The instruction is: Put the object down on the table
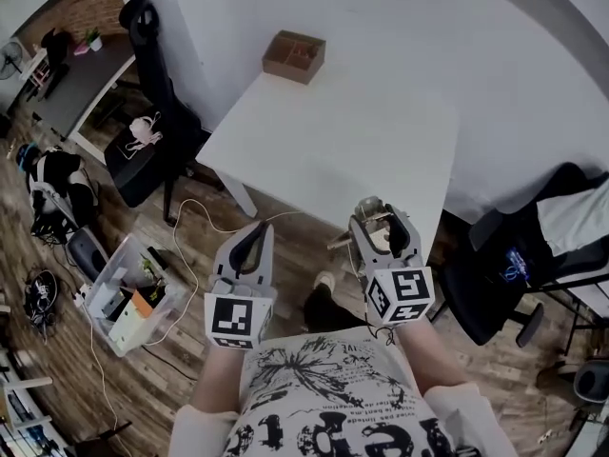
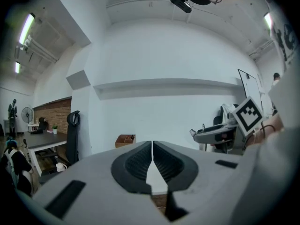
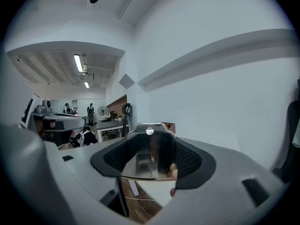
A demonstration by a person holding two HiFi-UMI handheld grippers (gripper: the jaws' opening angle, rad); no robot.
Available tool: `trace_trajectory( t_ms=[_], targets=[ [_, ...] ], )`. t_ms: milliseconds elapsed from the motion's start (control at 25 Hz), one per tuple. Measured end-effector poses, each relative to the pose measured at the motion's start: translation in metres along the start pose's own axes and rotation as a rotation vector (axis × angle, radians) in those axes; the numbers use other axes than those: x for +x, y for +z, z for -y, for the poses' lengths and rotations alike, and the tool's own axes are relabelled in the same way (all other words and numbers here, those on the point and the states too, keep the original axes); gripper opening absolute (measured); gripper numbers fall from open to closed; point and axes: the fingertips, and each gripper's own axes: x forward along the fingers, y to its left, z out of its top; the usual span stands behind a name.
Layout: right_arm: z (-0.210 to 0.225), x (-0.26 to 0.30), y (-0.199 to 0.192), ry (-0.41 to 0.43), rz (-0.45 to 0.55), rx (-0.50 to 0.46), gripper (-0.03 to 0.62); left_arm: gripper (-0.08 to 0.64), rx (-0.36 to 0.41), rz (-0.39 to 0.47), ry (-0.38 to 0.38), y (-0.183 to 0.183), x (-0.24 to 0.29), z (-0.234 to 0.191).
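So the right tool (image 1: 381, 219) is clamped on the object (image 1: 380, 238), a shiny thing that's held up in the air and not on the table (image 1: 343, 141). From the head view it hangs right around the table's near edge, and all I get there is a pale, beige-ish bit poking out between the jaws. The right gripper view is way better: the object (image 3: 146, 157) fills the gap in the tool (image 3: 150, 140), both jaws pressed against its sides. The surface is glossy and mirror-like, dark in the middle with brownish reflections, a bright round spot of light at the top and a straight thin edge along the bottom. Honestly can't tell what it actually is, metal or glass. The left tool (image 1: 255, 238) is closed and empty. In its own view the left tool (image 2: 152, 144) has its ribbed pads meeting along one thin line with nothing between them. It's held beside the right one, a bit apart, over the wooden floor in front of the table. The table is white, with just a small brown box (image 1: 294, 55) at the far corner. There's a black office chair (image 1: 152, 93) off to the left and a clear plastic bin (image 1: 128, 293) full of bits on the floor.
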Motion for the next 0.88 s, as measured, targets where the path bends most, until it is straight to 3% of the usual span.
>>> trace_trajectory(
  t_ms=[480, 680, 880],
  targets=[
    [0.094, 0.129, 0.037, 0.002, 0.002, -0.009, 0.279, 0.012, 0.030, 0.005, -0.059, 0.034, 0.168, -0.025],
    [0.115, 0.157, 0.028, -0.038, -0.033, 0.007, 0.279, 0.012, 0.030, -0.005, -0.102, 0.030, 0.209, -0.032],
    [0.128, 0.190, 0.023, -0.109, -0.073, 0.018, 0.279, 0.012, 0.022, -0.022, -0.197, 0.028, 0.251, -0.046]
  ],
)
